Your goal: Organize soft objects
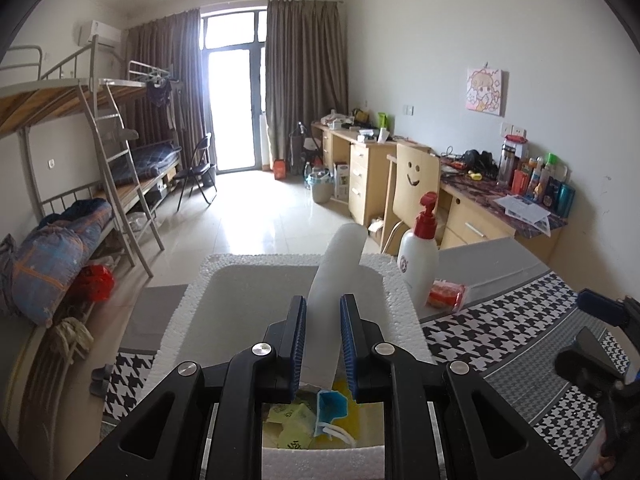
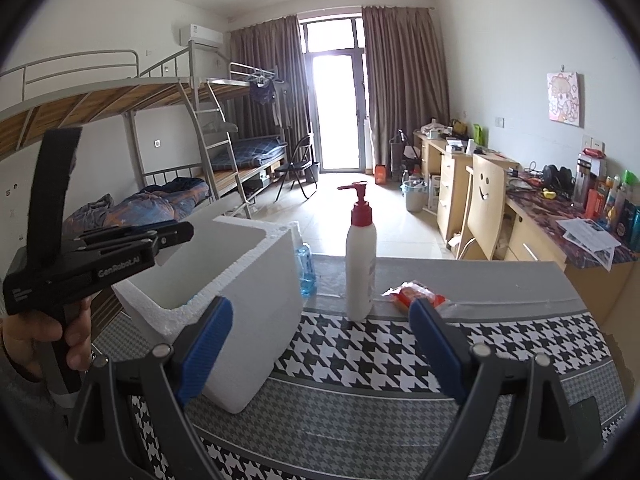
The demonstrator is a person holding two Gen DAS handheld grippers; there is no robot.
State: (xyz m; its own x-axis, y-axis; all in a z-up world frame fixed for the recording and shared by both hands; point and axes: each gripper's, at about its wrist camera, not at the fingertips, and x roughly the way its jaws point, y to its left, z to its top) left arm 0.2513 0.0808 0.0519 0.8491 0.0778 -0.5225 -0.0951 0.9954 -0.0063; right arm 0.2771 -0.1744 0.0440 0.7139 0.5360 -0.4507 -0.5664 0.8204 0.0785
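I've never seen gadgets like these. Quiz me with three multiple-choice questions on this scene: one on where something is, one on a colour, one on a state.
1. Where does the white pump bottle stand?
A. inside the foam box
B. on the table, right of the foam box
C. on the floor

2. What colour is the bottle's pump top?
A. red
B. green
C. black

3. How are the right gripper's fingers?
A. clamped on the bottle
B. clamped on the box
C. wide apart, holding nothing

Answers:
1 B, it stands on the patterned cloth beside the box.
2 A, pump and collar are red.
3 C, only bare table shows between the blue pads.
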